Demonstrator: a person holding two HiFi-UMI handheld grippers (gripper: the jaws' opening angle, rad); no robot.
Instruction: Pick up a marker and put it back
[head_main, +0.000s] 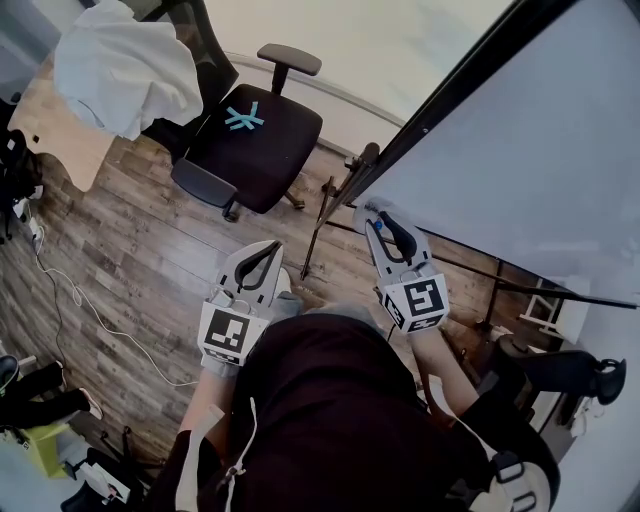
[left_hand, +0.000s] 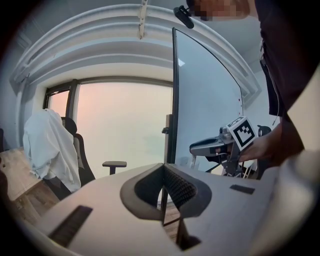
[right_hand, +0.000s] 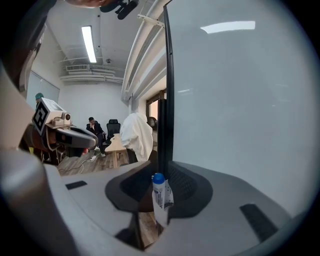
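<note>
A white marker with a blue cap (right_hand: 160, 197) stands upright between the jaws of my right gripper (right_hand: 159, 200), which is shut on it; its blue tip (head_main: 376, 228) also shows in the head view. That right gripper (head_main: 385, 238) is held close to the lower left corner of the whiteboard (head_main: 540, 150). My left gripper (head_main: 258, 265) hangs over the wooden floor to the left, shut with nothing between its jaws (left_hand: 162, 192). In the left gripper view the right gripper (left_hand: 220, 145) appears beside the whiteboard's edge (left_hand: 175, 100).
A black office chair (head_main: 250, 135) stands on the wood floor behind the left gripper, and another chair draped with a white cloth (head_main: 125, 65) is at the far left. The whiteboard's stand legs (head_main: 325, 225) reach the floor between the grippers. Cables (head_main: 70, 290) run across the floor.
</note>
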